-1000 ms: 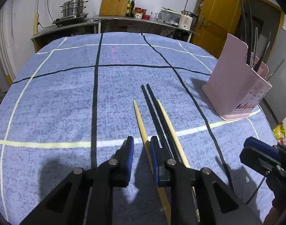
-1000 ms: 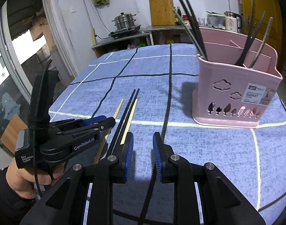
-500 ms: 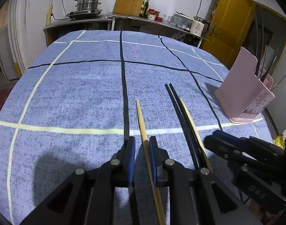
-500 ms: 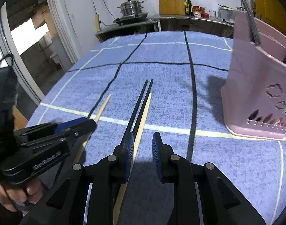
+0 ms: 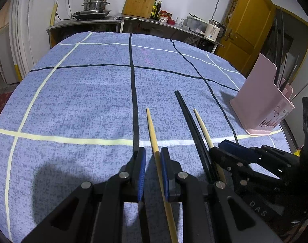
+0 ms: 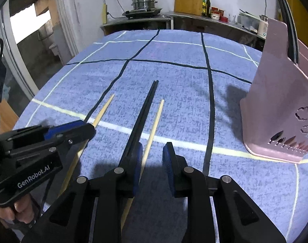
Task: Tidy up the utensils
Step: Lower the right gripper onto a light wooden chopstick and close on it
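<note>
Two wooden chopsticks and a pair of black chopsticks (image 5: 189, 117) lie on the blue checked tablecloth (image 5: 83, 93). My left gripper (image 5: 152, 158) is open, its jaws either side of the left wooden chopstick (image 5: 151, 129). My right gripper (image 6: 152, 151) is open around the right wooden chopstick (image 6: 154, 125), its left finger beside the black pair (image 6: 143, 111). The right gripper also shows in the left wrist view (image 5: 224, 147), the left gripper in the right wrist view (image 6: 81, 129). A pink utensil basket (image 6: 275, 109) with black utensils stands at the right.
The table's edge curves away at the left and the far side. A counter (image 5: 117, 20) with a steamer pot, cutting board, bottles and a kettle stands behind the table. A yellow door (image 5: 249, 24) is at the back right.
Both grippers have moved forward along the chopsticks. The left now straddles the left wooden chopstick, the right the right wooden one. The right gripper has come close beside the left.
</note>
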`<state>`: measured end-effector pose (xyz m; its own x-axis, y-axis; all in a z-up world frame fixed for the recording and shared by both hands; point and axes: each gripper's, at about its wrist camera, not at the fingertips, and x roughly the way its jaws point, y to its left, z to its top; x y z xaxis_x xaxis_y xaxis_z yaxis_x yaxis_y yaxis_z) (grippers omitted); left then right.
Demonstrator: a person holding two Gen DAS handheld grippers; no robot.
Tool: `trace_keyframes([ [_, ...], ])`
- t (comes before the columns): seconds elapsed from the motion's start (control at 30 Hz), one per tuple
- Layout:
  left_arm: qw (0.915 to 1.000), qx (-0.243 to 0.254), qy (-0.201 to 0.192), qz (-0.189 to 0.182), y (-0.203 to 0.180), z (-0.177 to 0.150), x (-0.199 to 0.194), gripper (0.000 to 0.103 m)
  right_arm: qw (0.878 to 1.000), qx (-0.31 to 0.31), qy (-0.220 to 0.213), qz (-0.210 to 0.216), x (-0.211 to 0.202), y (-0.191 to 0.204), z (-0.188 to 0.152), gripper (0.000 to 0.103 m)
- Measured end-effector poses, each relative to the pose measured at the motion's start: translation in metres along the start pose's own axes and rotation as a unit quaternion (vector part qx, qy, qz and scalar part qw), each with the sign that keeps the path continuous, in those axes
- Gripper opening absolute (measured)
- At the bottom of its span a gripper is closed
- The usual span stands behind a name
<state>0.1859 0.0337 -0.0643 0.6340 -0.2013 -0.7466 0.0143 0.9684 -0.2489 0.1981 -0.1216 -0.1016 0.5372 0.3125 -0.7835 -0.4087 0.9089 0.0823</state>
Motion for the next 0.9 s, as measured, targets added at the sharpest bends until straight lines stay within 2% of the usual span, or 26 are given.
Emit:
trace_keyframes([
  [0.17, 0.9999, -0.009, 0.005, -0.008, 0.004, 0.001, -0.001, 0.016, 1.0, 0.026, 0.003, -0.012, -0.003, -0.015, -0.001, 0.022],
  [0.3, 0.9997, -0.016, 0.009, -0.017, 0.007, 0.004, 0.001, 0.016, 0.999, 0.042, 0.006, -0.002, -0.002, -0.02, 0.001, 0.022],
  [0.7, 0.9994, -0.001, 0.03, -0.017, 0.0, 0.026, 0.021, 0.016, 0.998, 0.059, 0.007, -0.012, 0.017, -0.026, 0.027, 0.022],
  [0.83, 0.9994, 0.013, 0.031, -0.009, -0.004, 0.03, 0.024, 0.016, 0.998, 0.055, 0.011, -0.024, 0.022, -0.024, 0.034, 0.011],
  [0.9, 0.9992, 0.018, 0.034, -0.006, -0.007, 0.032, 0.026, 0.016, 0.998, 0.056, 0.014, -0.019, 0.023, -0.026, 0.036, 0.01],
])
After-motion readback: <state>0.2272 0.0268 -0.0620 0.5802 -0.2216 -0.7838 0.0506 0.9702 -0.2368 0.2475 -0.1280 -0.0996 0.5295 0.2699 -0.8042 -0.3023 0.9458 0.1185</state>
